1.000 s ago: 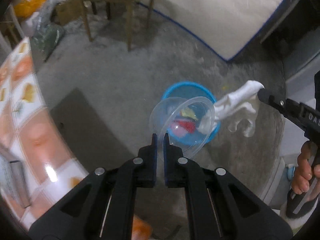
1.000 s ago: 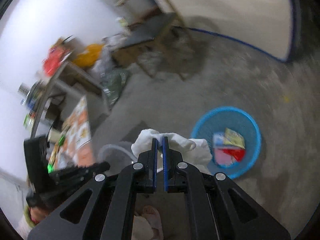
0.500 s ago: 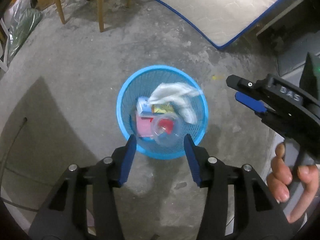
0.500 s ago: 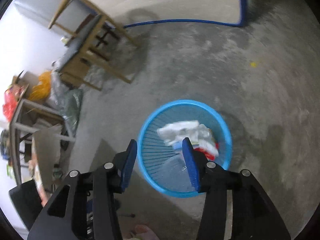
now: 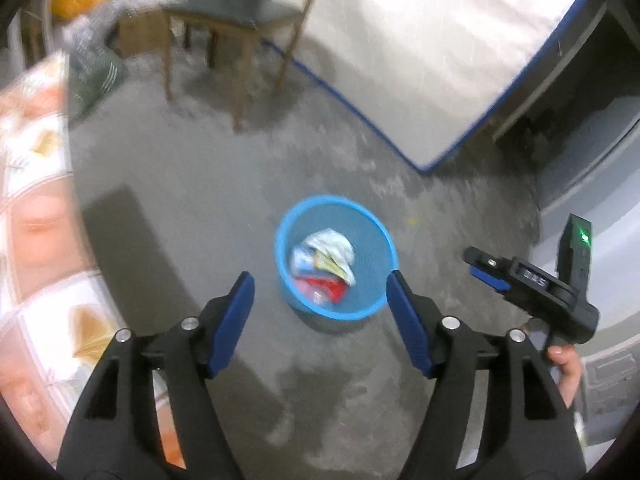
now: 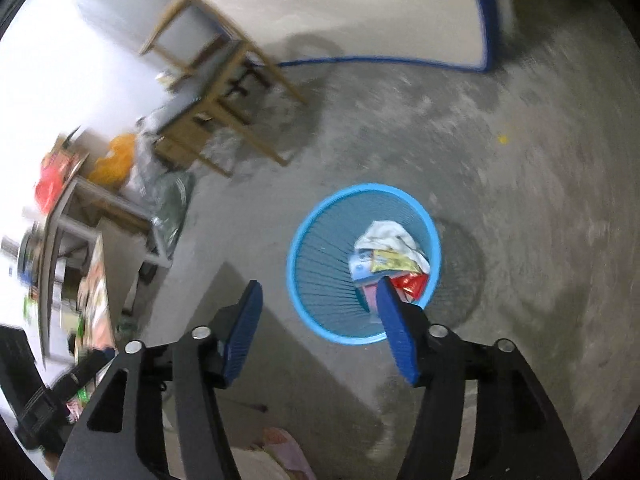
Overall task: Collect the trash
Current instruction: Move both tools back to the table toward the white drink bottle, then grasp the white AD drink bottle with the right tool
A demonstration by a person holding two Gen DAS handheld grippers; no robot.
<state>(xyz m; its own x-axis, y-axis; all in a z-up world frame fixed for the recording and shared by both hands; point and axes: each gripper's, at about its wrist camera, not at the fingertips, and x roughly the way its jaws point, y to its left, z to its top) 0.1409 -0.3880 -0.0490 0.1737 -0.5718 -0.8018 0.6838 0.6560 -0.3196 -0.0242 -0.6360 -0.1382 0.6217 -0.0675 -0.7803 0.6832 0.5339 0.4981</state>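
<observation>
A blue mesh bin (image 5: 362, 236) (image 6: 320, 248) stands on the concrete floor. Inside it lie a crumpled white cloth (image 5: 332, 244) (image 6: 386, 236), coloured wrappers (image 5: 320, 284) (image 6: 394, 268) and a clear plastic lid. My left gripper (image 5: 320, 280) hangs above the bin, its jaws opening with nothing between them. My right gripper (image 6: 318, 288) is also above the bin, jaws opening and empty. In the left wrist view the right gripper (image 5: 486, 268) shows at the right, held by a hand (image 5: 564, 364).
A wooden chair (image 5: 236, 20) (image 6: 212, 92) stands behind the bin, beside a mattress with blue trim (image 5: 440, 40). A table with a patterned cloth (image 5: 32, 216) is at the left. Bags and clutter (image 6: 116, 160) sit by the wall. A foot (image 6: 280, 452) shows below.
Both grippers were shut, the left on a clear lid and the right on the white cloth. Both opened, the lid and cloth dropped into the bin, and the grippers drew back.
</observation>
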